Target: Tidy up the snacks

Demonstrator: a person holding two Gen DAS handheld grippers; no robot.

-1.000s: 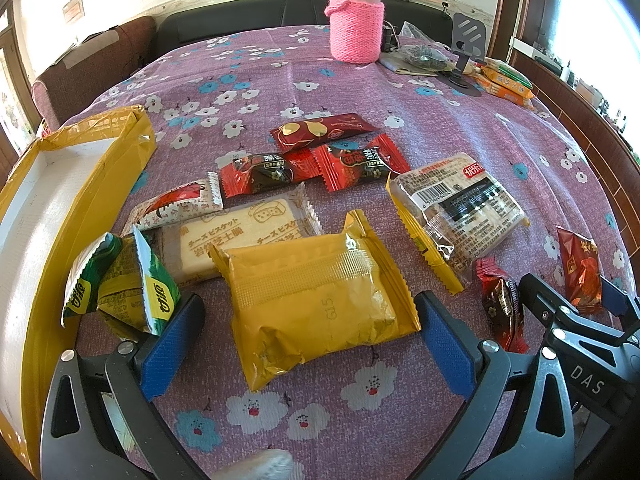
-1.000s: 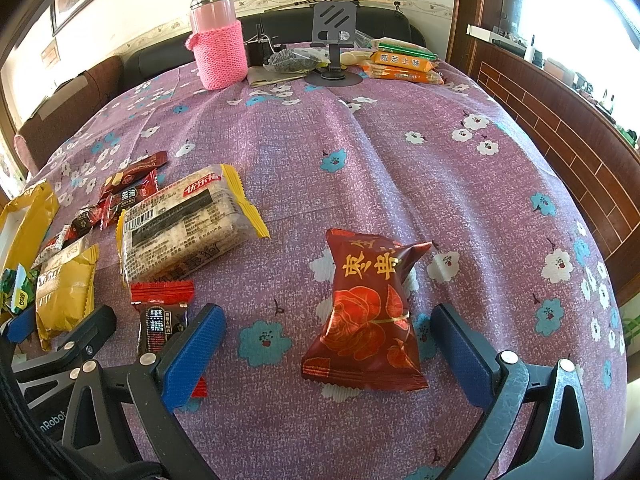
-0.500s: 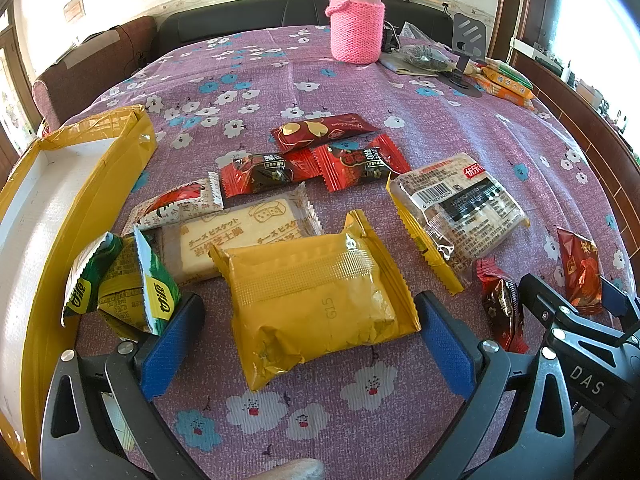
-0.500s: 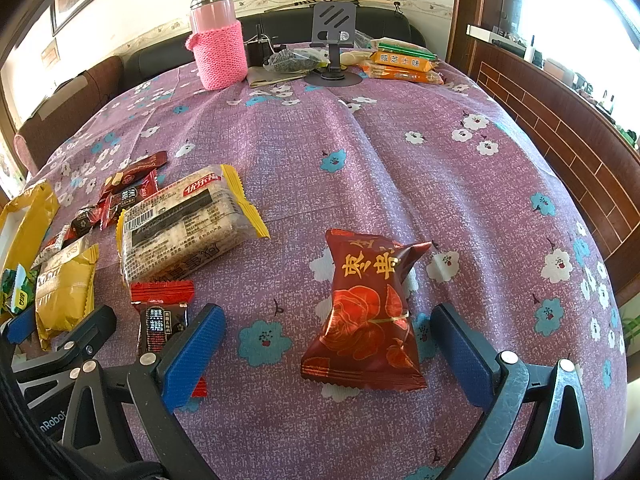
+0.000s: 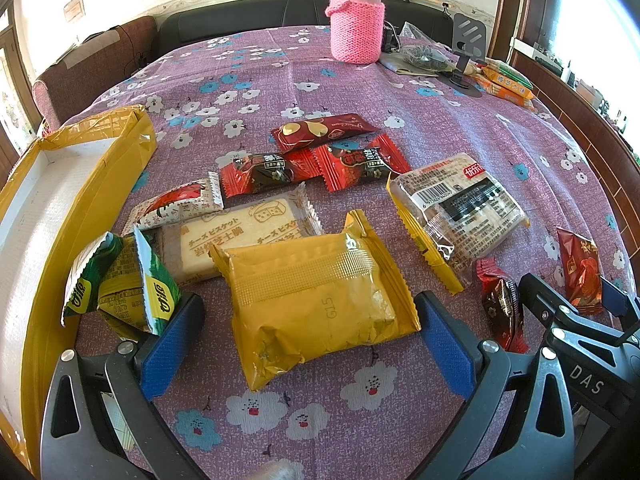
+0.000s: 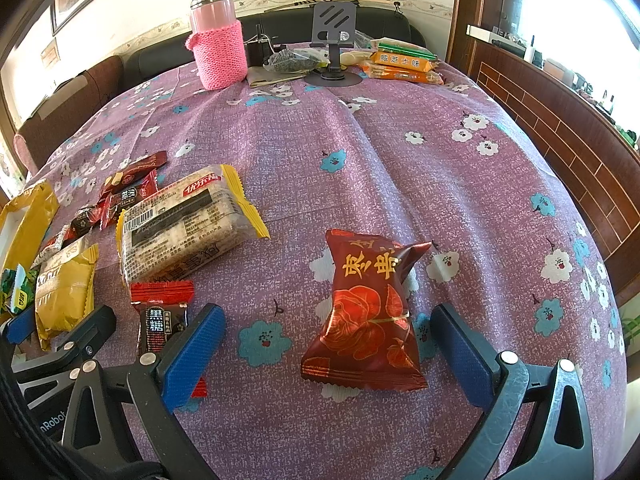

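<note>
Both claws gape: left claw (image 5: 308, 340) around yellow packet (image 5: 316, 300)

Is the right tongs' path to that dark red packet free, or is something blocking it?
Probably free. The right tongs are open, and the dark red packet lies flat on the tablecloth between their fingers, with nothing on top of it. The small black-and-red candy sits outside the left finger, clear of a close.

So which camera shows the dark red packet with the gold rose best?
The right wrist view. There the dark red packet lies whole and close between the open right tool's fingers, print readable. In the left wrist view it is small at the right edge, its lower part hidden behind the right tool.
</note>
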